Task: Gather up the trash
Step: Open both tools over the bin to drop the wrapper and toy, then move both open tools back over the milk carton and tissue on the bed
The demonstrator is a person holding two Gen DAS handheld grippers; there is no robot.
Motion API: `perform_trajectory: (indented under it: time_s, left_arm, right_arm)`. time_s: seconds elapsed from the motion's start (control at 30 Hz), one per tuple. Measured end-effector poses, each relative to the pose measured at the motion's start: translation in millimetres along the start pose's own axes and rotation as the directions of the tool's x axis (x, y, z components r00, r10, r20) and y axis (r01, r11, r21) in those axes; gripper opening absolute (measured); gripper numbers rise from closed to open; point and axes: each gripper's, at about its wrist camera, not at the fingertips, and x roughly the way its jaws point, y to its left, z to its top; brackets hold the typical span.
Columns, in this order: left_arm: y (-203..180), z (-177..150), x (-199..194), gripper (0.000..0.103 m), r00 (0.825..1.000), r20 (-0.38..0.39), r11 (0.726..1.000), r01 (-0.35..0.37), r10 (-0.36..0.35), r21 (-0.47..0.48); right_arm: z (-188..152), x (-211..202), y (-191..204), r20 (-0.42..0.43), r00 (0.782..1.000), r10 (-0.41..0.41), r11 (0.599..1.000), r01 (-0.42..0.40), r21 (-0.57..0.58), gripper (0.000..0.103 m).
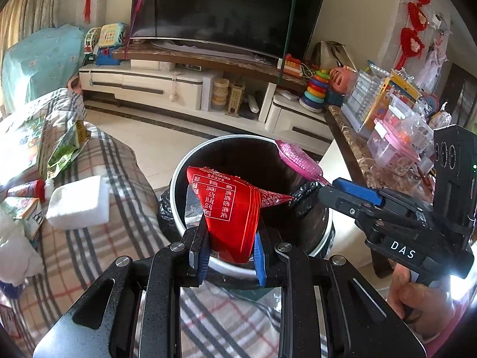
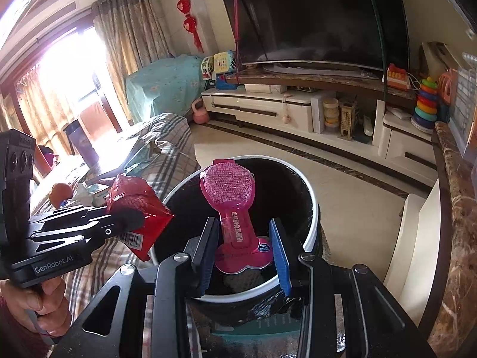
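Note:
Over the dark mouth of a round trash bin (image 1: 178, 176) with a white rim and black liner, my left gripper (image 1: 228, 247) is shut on a shiny red snack wrapper (image 1: 226, 203). From the right, my right gripper (image 1: 328, 186) reaches over the far rim, shut on a pink plastic package (image 1: 298, 161). In the right wrist view the right gripper (image 2: 243, 250) clamps that pink package (image 2: 229, 191) by its narrow neck above the bin (image 2: 310, 223). The left gripper (image 2: 131, 220) holds the red wrapper (image 2: 134, 197) at the bin's left edge.
A plaid-covered surface (image 1: 125, 208) left of the bin carries a green packet (image 1: 67, 149), a white foam block (image 1: 77, 203) and a red tube (image 1: 26, 191). A marble-topped counter (image 1: 357, 149) with plastic boxes stands right. A TV stand (image 1: 179, 83) lies beyond the tiled floor.

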Motion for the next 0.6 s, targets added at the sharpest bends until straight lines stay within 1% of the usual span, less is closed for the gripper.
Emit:
perform_trajectory:
  time_s: [0.33,0.37,0.4,0.43,0.47,0.5,0.57,0.6]
  left_arm:
    - [-0.2,5.6,19.3,0.023,1.0,-0.025,1.0,0.003,-0.004,-0.002]
    - [0.0,5.1,21.5,0.029,1.0,-0.028,1.0,0.001,-0.001,-0.004]
    - [0.4,4.5,25.8,0.048,0.999,-0.044,1.0,-0.01,0.01,-0.004]
    - [2.0,2.7,29.6,0.057,0.998,-0.065,1.0,-0.026,0.026,-0.012]
    - [4.3,0.5,30.0,0.067,0.997,-0.071,0.999,-0.031,0.029,-0.023]
    - [6.9,-3.2,27.9,0.067,0.998,-0.067,0.999,-0.022,0.02,-0.038]
    - [11.4,-11.0,22.4,0.067,0.998,-0.064,0.998,-0.014,0.01,-0.058]
    - [14.6,-17.0,17.7,0.067,0.998,-0.06,0.998,-0.023,0.019,-0.066]
  right_arm:
    - [8.9,16.8,-10.4,-0.017,1.0,-0.002,1.0,0.002,0.016,0.036]
    - [10.0,19.5,-11.9,-0.019,1.0,0.001,1.0,-0.001,0.017,0.038]
    - [10.9,22.9,-14.5,-0.024,1.0,0.008,1.0,-0.008,0.024,0.039]
    - [10.2,25.6,-16.3,-0.035,0.999,0.011,0.999,-0.009,0.038,0.043]
    - [9.1,26.5,-18.7,-0.041,0.999,0.013,0.999,-0.011,0.053,0.054]
    - [8.3,26.0,-21.0,-0.037,0.999,0.016,0.998,-0.013,0.068,0.061]
    - [3.9,19.6,-22.9,-0.016,1.0,0.017,0.996,-0.016,0.088,0.063]
    - [1.2,15.8,-21.8,-0.007,1.0,0.022,0.995,-0.021,0.092,0.063]
